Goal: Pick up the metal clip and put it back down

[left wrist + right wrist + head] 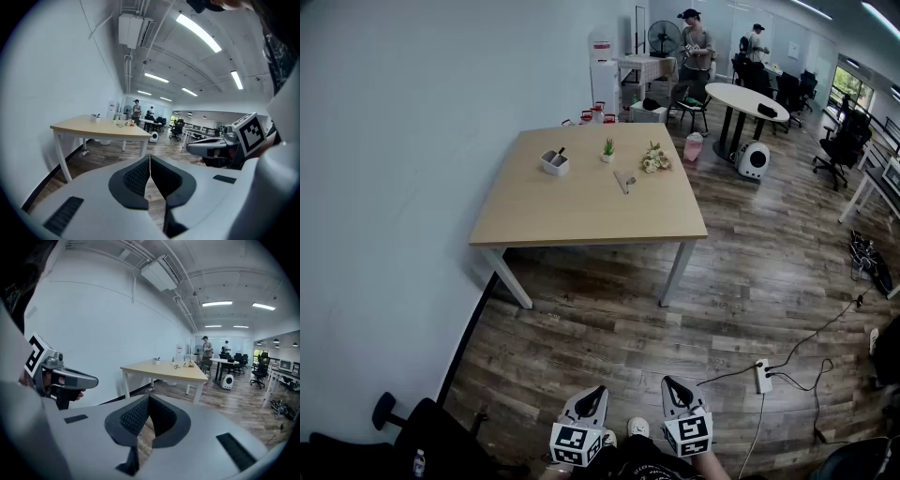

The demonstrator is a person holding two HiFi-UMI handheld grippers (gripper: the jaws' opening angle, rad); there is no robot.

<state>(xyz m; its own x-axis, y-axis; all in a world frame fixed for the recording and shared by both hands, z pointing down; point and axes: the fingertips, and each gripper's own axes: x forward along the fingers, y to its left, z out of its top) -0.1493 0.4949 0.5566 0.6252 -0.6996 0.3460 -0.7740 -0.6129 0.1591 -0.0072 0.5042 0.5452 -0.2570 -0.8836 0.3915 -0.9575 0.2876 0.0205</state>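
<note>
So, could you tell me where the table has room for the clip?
On the light wooden table the whole near half is bare, this side of the metal clip. The far strip is crowded: white holder, small potted plant, flower bunch.

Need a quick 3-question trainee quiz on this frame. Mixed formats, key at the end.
1. True or false: the left gripper is shut on the metal clip.
2. The metal clip lies on: A) the wooden table B) a shelf C) a tray
3. Fill in: the jaws of the right gripper are ____, with nothing between them.

Key
1. False. Its jaws are together and empty; the clip is far off, across the room.
2. A
3. shut
</note>
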